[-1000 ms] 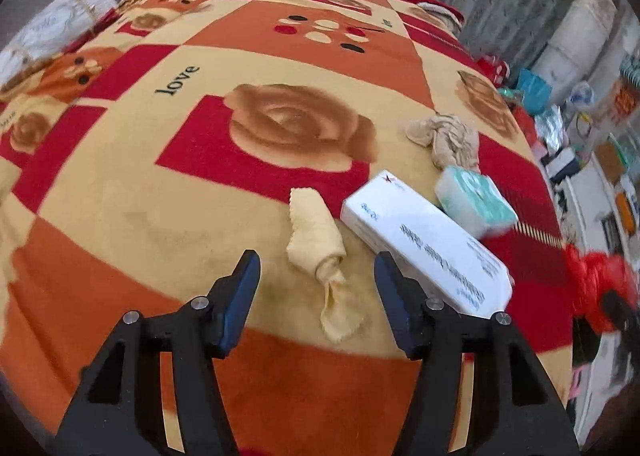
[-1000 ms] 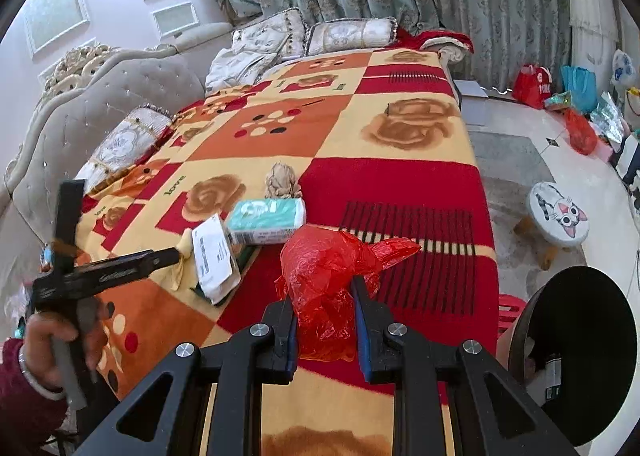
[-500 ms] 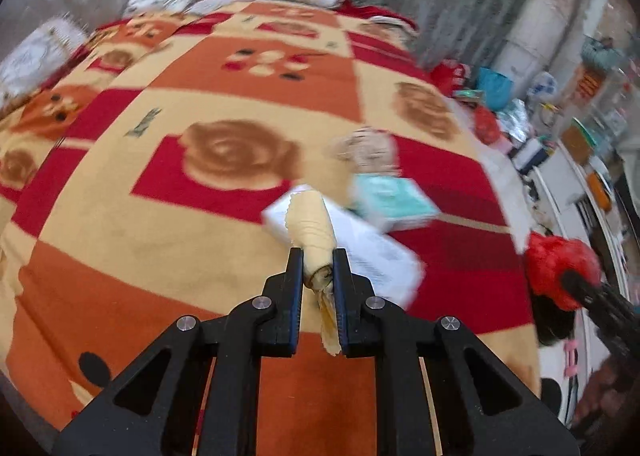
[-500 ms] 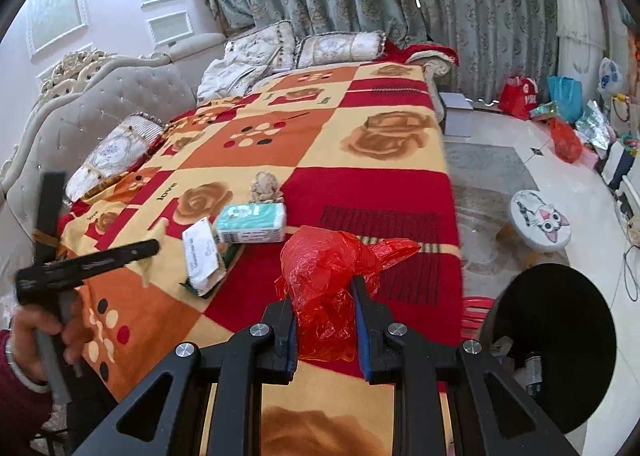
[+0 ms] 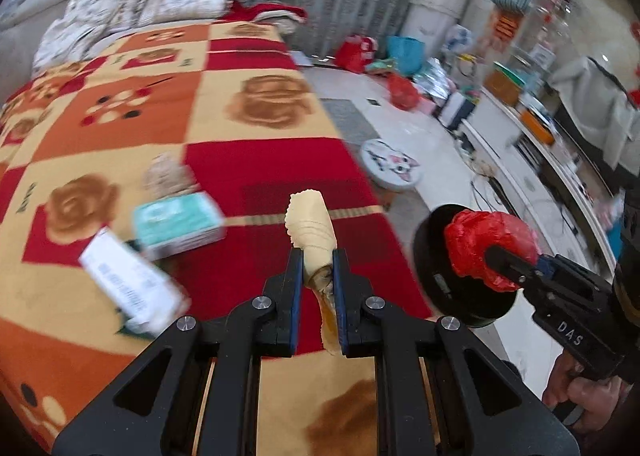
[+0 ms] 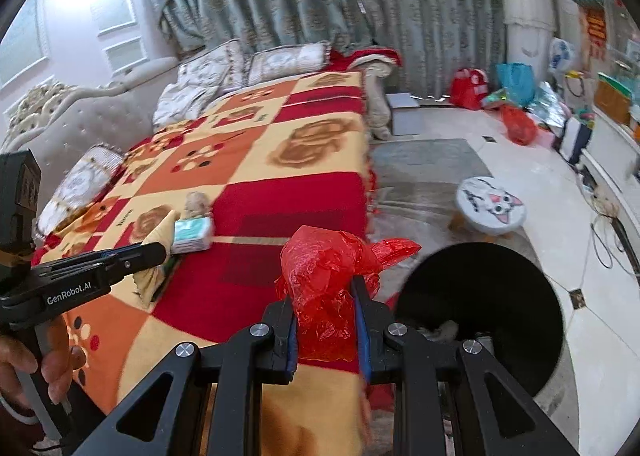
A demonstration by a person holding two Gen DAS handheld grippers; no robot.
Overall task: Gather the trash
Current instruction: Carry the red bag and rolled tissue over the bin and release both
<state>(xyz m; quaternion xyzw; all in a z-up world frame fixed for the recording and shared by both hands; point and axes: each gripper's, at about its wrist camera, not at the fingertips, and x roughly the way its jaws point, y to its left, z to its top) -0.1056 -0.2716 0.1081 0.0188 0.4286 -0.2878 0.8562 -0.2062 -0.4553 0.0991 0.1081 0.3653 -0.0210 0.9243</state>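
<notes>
Left gripper [image 5: 316, 280]: pinching yellow wrapper [image 5: 312, 228], lifted off bed [image 5: 248, 168].
Right gripper [image 6: 326, 320]: pinching red bag [image 6: 324, 276] beside black bin [image 6: 480, 296].
Left to do: both drops; box [image 5: 132, 288], tissue pack [image 5: 176, 224], crumpled rag [image 5: 168, 176] on bed.

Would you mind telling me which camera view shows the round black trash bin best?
The right wrist view: the round black trash bin shows its whole open mouth beside the bed. In the left wrist view the bin is largely hidden behind the crumpled red plastic bag held in the right tongs.
</notes>
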